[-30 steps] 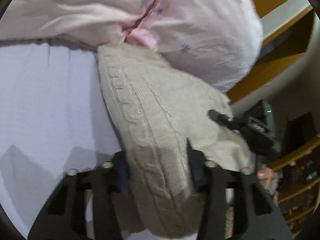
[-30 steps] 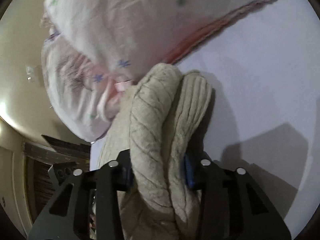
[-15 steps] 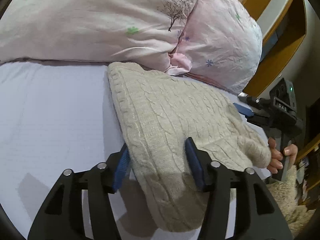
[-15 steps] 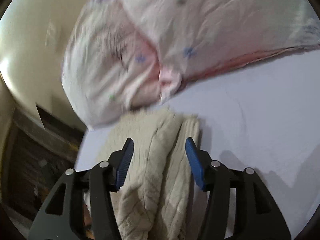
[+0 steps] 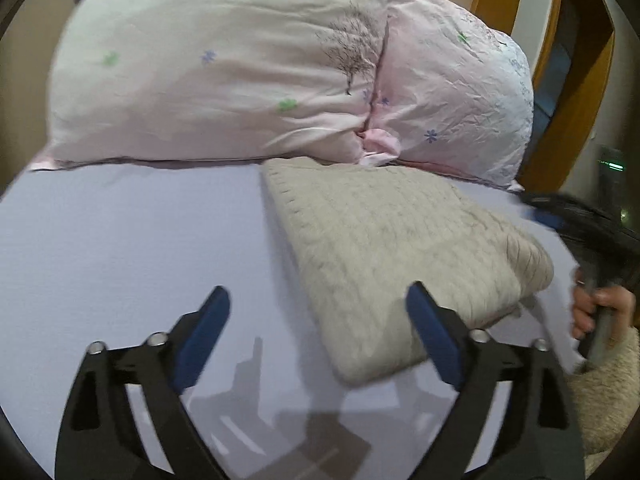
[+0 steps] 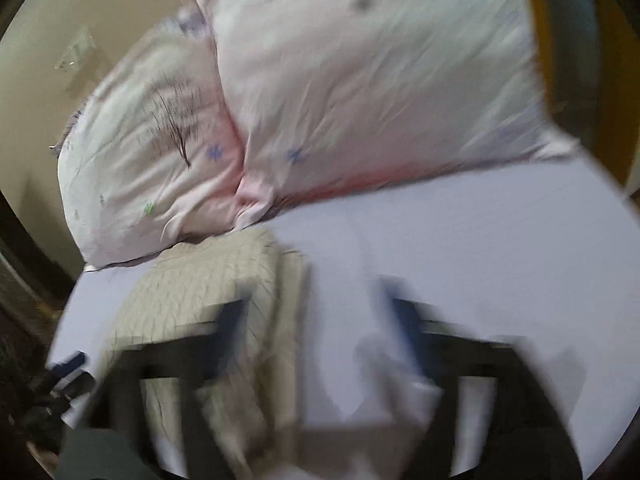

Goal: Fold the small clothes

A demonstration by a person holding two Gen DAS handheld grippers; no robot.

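Note:
A folded beige cable-knit sweater (image 5: 392, 248) lies flat on the pale lilac sheet (image 5: 120, 248), its far edge against the pillows. My left gripper (image 5: 320, 328) is open and empty, drawn back just short of the sweater's near edge. In the blurred right wrist view the sweater (image 6: 200, 304) lies at lower left. My right gripper (image 6: 316, 320) is open and empty, to the right of the sweater's edge. The right gripper also shows at the right edge of the left wrist view (image 5: 560, 216), held by a hand.
Two pink flowered pillows (image 5: 224, 68) (image 5: 456, 92) lie along the head of the bed, just behind the sweater. A wooden headboard or frame (image 5: 568, 92) stands at the far right. A fluffy beige sleeve (image 5: 604, 400) sits at lower right.
Both grippers have opened, let go of the sweater and pulled back. The sweater now lies flat on the sheet. The right wrist view is blurred from moving.

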